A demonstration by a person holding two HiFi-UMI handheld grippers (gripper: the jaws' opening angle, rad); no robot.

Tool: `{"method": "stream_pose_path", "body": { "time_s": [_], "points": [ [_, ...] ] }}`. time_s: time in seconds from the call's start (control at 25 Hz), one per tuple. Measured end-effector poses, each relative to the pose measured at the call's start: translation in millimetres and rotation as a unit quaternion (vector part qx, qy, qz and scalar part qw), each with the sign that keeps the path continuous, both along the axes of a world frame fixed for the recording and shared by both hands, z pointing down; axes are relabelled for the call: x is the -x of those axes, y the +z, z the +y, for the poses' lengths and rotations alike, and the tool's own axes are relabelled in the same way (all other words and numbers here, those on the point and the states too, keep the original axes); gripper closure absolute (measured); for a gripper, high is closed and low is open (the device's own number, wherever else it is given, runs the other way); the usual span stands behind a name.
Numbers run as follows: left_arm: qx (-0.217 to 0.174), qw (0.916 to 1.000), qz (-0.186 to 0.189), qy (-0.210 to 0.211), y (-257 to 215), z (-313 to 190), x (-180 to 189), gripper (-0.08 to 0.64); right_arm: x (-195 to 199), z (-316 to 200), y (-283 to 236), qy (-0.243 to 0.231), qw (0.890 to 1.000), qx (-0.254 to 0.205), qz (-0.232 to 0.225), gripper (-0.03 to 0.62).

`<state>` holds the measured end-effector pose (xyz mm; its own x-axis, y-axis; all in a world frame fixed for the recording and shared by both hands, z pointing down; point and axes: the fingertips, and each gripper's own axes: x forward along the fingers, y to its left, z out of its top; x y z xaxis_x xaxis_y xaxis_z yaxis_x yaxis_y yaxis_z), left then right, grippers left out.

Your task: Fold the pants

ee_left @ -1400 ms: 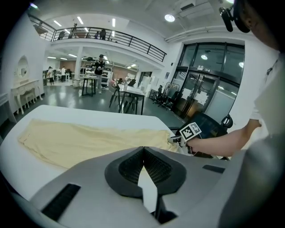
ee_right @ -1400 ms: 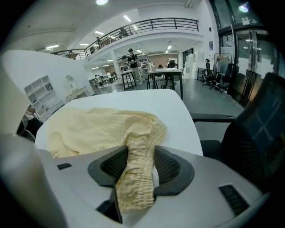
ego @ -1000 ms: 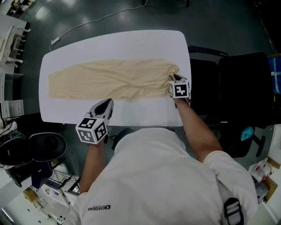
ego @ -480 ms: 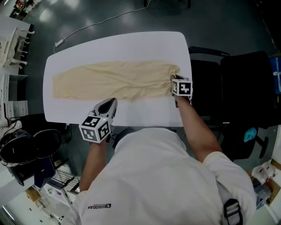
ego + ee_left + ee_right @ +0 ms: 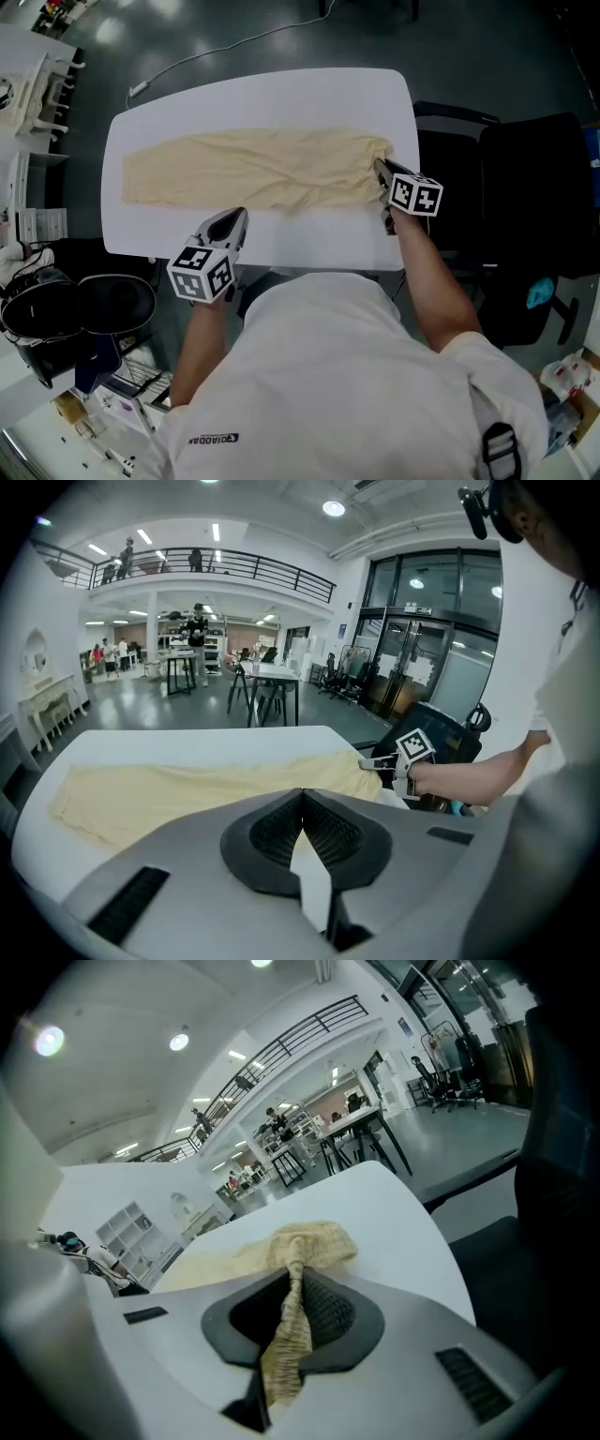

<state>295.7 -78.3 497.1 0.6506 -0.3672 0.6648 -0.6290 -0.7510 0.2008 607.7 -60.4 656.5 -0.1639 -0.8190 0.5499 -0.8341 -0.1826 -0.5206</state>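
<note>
Cream pants lie stretched lengthwise across the white table, waistband at the right end. My right gripper is at that end; its jaws have just been closing and are shut on the bunched waistband, which runs between the pads and is lifted slightly off the table. My left gripper hovers at the table's near edge, in front of the middle of the pants, shut and holding nothing. In the left gripper view the right gripper shows at the pants' far right end.
A black office chair stands close to the table's right end. A white cable lies on the floor beyond the far edge. A black round bin and cluttered shelves stand at my left. A strip of bare table runs along the near edge.
The right gripper has risen and rolled, drawing the waistband end up with it. The left gripper has stayed put.
</note>
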Motion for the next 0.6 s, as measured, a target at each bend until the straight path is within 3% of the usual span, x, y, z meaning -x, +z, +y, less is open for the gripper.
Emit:
{"method": "stream_pose_path", "body": {
  "time_s": [0.32,0.6],
  "points": [
    [0.001,0.9996,0.026,-0.008,-0.8,-8.4,18.8,0.532,26.6,-11.5,-43.4,-0.02,0.998,-0.052,-0.026,0.533],
    [0.0,0.9986,0.051,-0.012,-8.3,-27.0,60.3,0.532,74.0,-28.3,-93.1,-0.027,0.995,-0.09,-0.037,0.532]
  ]
}}
